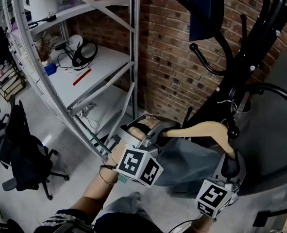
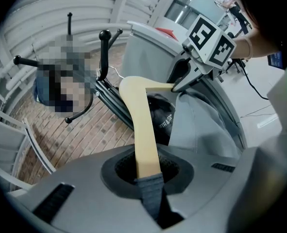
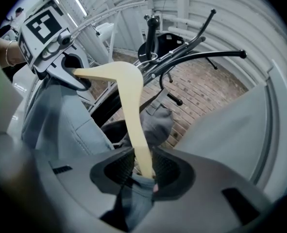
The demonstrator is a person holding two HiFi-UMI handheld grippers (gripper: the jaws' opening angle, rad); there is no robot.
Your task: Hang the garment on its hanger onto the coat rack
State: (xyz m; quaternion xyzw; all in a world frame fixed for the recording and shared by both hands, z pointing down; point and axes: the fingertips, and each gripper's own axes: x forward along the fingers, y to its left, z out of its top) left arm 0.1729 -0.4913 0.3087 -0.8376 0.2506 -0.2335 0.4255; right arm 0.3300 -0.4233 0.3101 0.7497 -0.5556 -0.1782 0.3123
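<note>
the left claw [image 2: 146,171] is clamped on one end of the wooden hanger [image 1: 206,129] and the right claw [image 3: 142,166] on the other end, each pinching a fold of the grey garment [image 1: 187,161] along with the wood. hanger and garment sit at lower centre of the head view, just beside the black coat rack [image 1: 245,67] at the right. the wire hook [image 1: 227,106] is close to a rack arm; i cannot tell whether it is over it. best done by holding both ends level, lifting the hook above an arm, lowering until it bears, and only then letting go.
</note>
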